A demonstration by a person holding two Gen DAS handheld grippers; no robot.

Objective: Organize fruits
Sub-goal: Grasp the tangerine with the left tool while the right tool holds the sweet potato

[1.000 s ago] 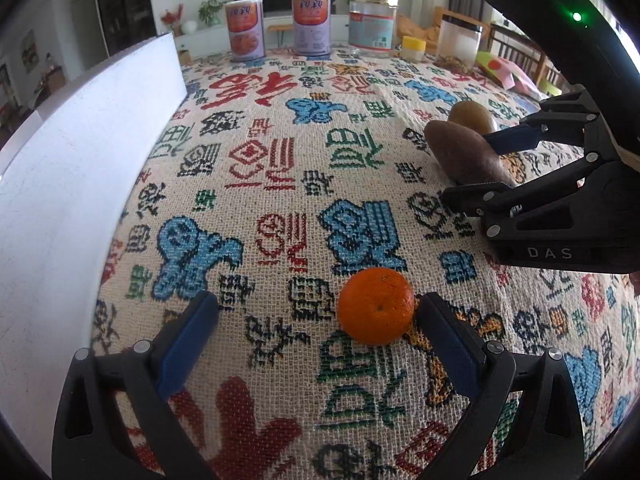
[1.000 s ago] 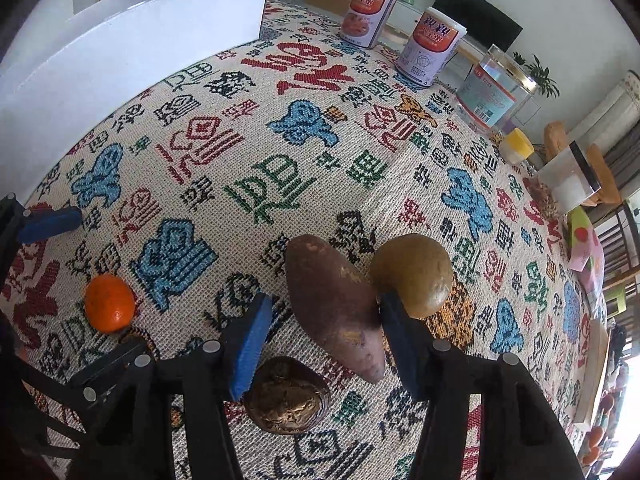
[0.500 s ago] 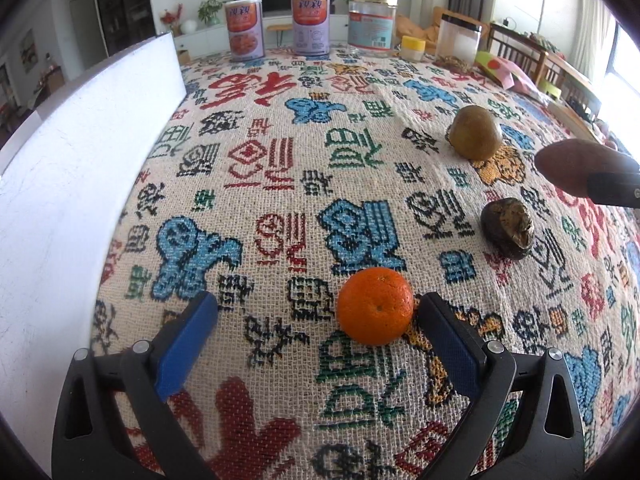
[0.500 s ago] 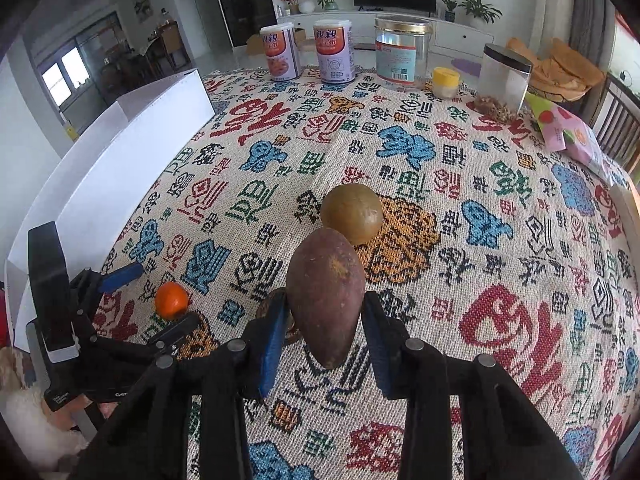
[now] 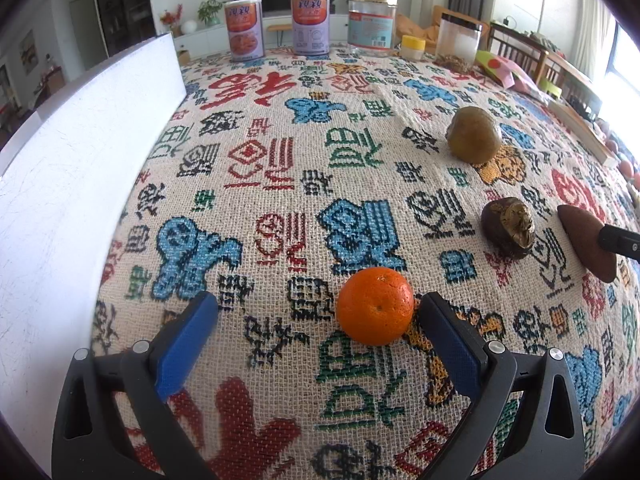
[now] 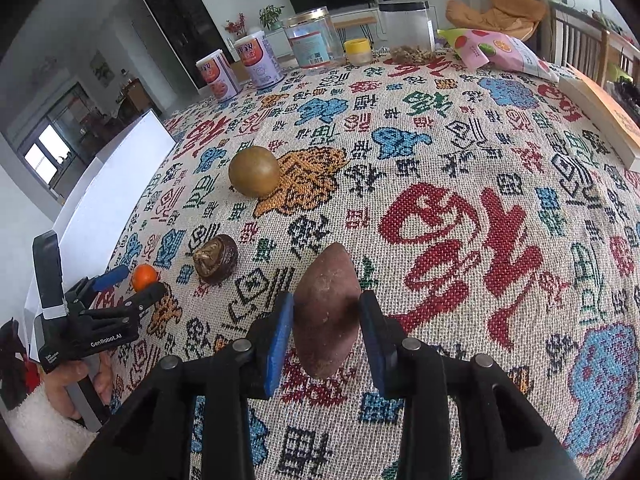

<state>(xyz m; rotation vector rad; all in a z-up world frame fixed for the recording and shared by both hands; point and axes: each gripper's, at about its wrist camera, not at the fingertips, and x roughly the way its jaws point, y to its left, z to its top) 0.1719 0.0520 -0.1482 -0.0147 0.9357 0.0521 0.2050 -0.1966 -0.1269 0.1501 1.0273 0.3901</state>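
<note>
Reddish-brown and dull-skinned, a sweet potato (image 6: pixel 326 312) is clamped between the blue pads (image 6: pixel 280 328) of the right gripper (image 6: pixel 326 320). The pads press on its thick middle, one on each flank, and its pointed end sticks out ahead of the fingertips. It appears to be carried clear of the woven tablecloth (image 6: pixel 460 208), though the gap beneath it cannot be judged with certainty. It is judged to be firm, fairly heavy and rough enough not to slip; the widest part, where it is held, is the soundest place to grip, since the tapered ends could let it swing.

Ahead and to the left of that gripper, a dark wrinkled fruit (image 6: pixel 216 258) sits on the cloth, and farther ahead a round greenish-brown fruit (image 6: pixel 254 170) rests apart from it. Both look hard-shelled and would probably roll if nudged.

Far to the left, the left gripper (image 5: pixel 320 328) is held with its jaws spread wide. A small orange (image 5: pixel 375 306) lies on the cloth between them, close against the right pad (image 5: pixel 448 340) and well clear of the other. It is judged light and slightly soft, best taken gently across its middle.
</note>
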